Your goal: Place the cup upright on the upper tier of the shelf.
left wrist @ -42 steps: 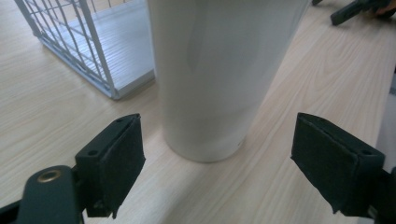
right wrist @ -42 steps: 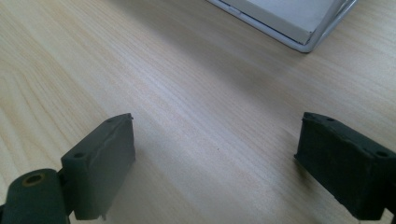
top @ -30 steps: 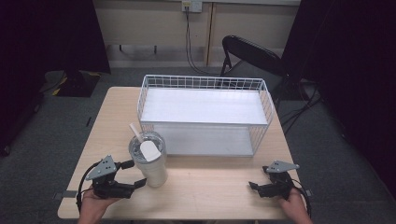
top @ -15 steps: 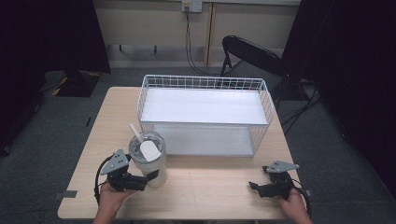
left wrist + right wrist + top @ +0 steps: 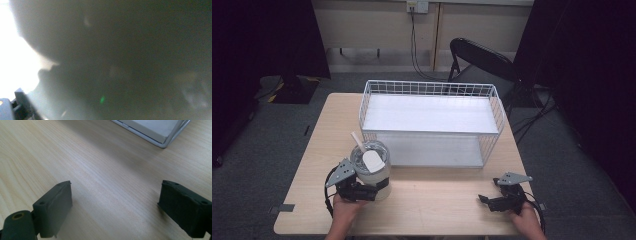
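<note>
Two grippers are in play, and the left gripper (image 5: 373, 187) is the working one. Its jaws have just been opening and now stand wide on either side of the tumbler (image 5: 371, 167), low on its wall; whether the pads press on it cannot be told, since the left gripper view is a close, dark blur of that wall. The tumbler stands upright on the table (image 5: 437, 210), clear of the rack, with a clear lid, a white tab and a pale straw (image 5: 357, 139) leaning out of it. Beyond the tumbler, and just to its right, stands the white wire rack (image 5: 430, 125), its upper shelf and lower level both bare. Well to the right of the tumbler, the right gripper (image 5: 486, 201) rests on the table with its jaws apart and nothing between them; its own view shows bare wood and a corner of the rack.

Assessment: the approach looks complete. The grasp, the lift and any placing on the rack remain outstanding.
</note>
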`<control>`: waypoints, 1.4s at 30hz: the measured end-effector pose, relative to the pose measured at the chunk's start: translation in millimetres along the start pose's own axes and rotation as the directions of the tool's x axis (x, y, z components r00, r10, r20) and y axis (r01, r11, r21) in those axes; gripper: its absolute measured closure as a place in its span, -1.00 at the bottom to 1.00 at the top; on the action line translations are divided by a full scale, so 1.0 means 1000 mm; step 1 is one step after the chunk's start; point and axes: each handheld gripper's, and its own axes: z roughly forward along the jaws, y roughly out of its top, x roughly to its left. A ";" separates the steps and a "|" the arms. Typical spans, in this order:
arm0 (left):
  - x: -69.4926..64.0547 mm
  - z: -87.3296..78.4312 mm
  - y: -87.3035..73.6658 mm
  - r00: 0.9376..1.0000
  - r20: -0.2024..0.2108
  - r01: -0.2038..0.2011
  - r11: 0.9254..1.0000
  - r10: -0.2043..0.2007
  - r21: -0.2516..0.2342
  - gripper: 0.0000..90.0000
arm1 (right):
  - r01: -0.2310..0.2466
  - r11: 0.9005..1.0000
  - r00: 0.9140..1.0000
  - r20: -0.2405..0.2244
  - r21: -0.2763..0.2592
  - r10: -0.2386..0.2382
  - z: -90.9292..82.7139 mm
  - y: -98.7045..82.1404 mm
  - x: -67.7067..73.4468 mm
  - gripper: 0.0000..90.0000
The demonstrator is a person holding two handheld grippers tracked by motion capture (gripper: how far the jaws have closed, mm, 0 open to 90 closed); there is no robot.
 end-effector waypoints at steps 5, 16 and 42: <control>-0.001 -0.002 -0.002 0.998 -0.030 -0.047 0.999 0.046 -0.006 -0.89 | -0.001 1.000 1.000 0.001 0.000 0.001 0.000 0.000 0.000 -0.76; -0.003 -0.003 0.001 0.999 -0.039 0.016 0.998 -0.019 -0.062 -0.86 | -0.001 1.000 1.000 0.000 0.000 0.001 0.000 0.000 0.000 -0.77; -0.028 -0.008 0.074 0.998 0.055 -0.022 0.999 0.024 -0.050 -0.84 | -0.001 1.000 1.000 0.000 0.000 0.001 0.000 0.000 0.000 -0.76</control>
